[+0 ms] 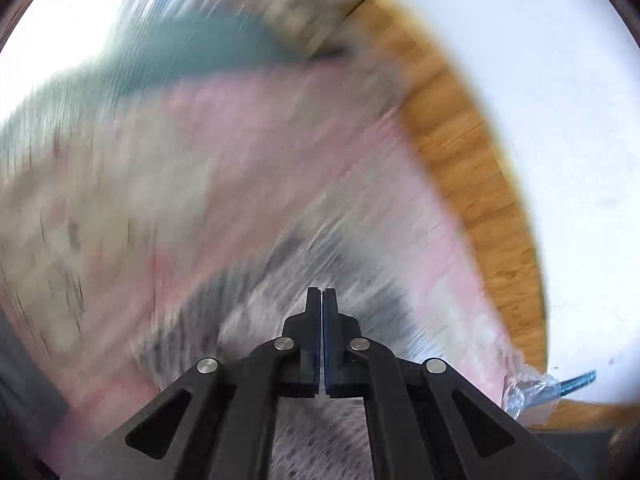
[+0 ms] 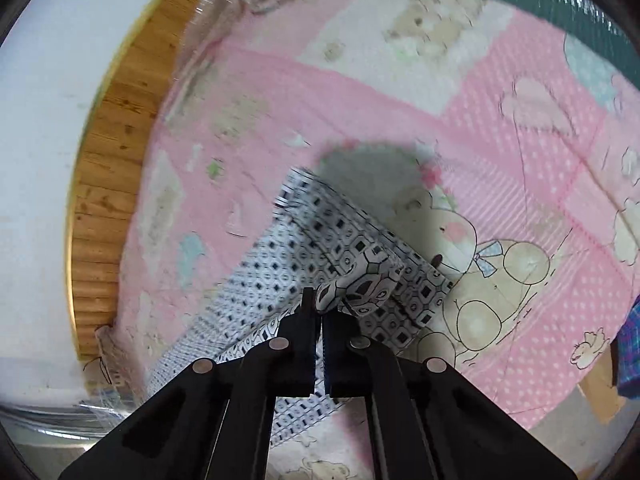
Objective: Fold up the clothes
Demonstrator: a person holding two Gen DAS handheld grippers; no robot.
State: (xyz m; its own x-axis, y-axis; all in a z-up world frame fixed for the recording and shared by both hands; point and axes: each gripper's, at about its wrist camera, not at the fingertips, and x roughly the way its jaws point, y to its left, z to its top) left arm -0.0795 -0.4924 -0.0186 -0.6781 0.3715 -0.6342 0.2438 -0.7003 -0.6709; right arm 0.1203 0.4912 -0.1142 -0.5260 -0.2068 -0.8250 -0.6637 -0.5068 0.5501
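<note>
Both pairs of jaws stand nearly together: those of the right gripper (image 2: 322, 300) pinch a raised fold of the black-and-white patterned garment (image 2: 304, 256), while those of the left gripper (image 1: 322, 294) show only a thin slit between the pads, and the blur hides whether any cloth lies in it. In the right wrist view the garment spreads from the fingertips toward 10 o'clock and down toward 7 o'clock, lying on a pink quilt (image 2: 500, 152) printed with cartoon bears (one bear sits just at 3 o'clock of the fingertips). A wooden bed frame (image 2: 108, 152) curves along the quilt's edge at 9 o'clock, with a white wall (image 2: 36, 120) beyond it, and a blue plaid cloth (image 2: 630, 352) peeks in at 4 o'clock. The left wrist view is heavily smeared: a grey-and-white streaked mass, probably the same garment, surrounds the fingertips, the pink quilt (image 1: 248, 152) fills the middle, the wooden frame (image 1: 472, 152) arcs from 12 to 4 o'clock, and a teal band (image 1: 192, 52) lies at 11 o'clock.
</note>
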